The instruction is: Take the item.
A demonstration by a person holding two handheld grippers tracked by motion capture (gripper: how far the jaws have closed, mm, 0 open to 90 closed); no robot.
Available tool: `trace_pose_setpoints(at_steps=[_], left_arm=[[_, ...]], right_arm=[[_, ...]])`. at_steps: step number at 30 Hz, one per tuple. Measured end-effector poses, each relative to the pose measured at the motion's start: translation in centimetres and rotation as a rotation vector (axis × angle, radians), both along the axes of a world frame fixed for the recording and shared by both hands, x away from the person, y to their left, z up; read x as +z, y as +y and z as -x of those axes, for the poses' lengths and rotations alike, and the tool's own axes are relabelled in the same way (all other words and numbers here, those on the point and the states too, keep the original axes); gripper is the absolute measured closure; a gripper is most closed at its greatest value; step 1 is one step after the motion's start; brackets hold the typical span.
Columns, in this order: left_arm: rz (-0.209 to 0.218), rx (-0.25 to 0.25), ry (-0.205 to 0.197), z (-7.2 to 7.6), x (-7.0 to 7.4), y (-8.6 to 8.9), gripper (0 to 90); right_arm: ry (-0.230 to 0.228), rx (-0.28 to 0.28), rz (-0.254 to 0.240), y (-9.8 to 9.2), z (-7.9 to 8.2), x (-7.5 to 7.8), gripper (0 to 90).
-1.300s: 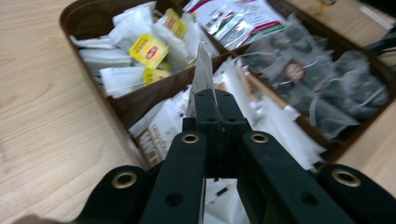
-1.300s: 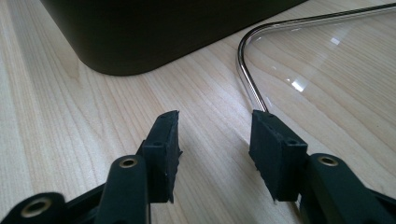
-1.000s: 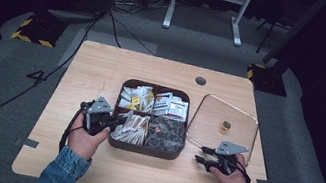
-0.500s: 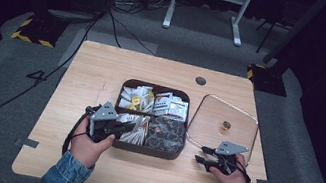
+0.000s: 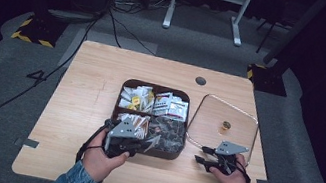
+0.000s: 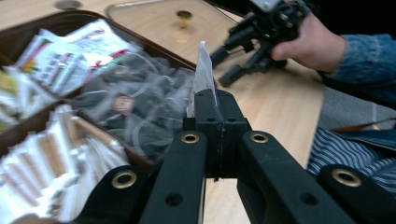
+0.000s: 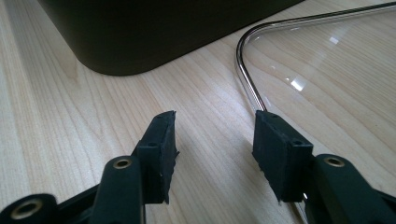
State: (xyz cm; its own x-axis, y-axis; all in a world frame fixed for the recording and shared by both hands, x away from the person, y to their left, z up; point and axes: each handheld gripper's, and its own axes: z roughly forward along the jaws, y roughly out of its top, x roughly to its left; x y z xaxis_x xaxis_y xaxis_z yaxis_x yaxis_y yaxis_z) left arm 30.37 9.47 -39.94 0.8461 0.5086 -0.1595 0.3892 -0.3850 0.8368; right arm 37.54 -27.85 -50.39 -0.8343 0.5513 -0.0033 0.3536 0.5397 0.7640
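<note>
**A:** Your left tongs (image 6: 212, 109) are clamped on a thin white sachet (image 6: 201, 70), pinched by its lower edge, and it stands up above the near right compartment of the dark tray (image 5: 124, 84) at the middle of the bench (image 5: 85, 88).

**B:** How will it handle?

**A:** Light and floppy, I'd judge; paper-thin, so it can fold or slide out if you swing fast. You hold only a narrow strip; a bite nearer the middle would be safer.

**B:** And my right hand?

**A:** Your right tongs (image 7: 215, 140) stand apart with nothing between them and have just been opening. They sit low over the bench by its near right corner, one pad (image 7: 280, 149) beside the metal rim of the clear lid (image 7: 327, 70). That lid looks stiff and slippery: take its rim or the small brass knob (image 5: 225, 127).
</note>
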Motion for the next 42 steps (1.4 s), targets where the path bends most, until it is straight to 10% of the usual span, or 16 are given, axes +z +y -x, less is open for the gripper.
trace_pose_setpoints(at_steps=[15, 42], left_arm=[[-0.055, -0.119, 0.047, 0.3, -2.7, -2.8, 90.0], [-0.217, -0.19, 0.085, 0.7, -6.1, -5.4, 89.8]], right_arm=[[0.001, 0.002, 0.0, 0.0, 0.0, 0.0, 47.9], [0.001, 0.001, 0.002, 0.0, 0.0, 0.0, 46.5]])
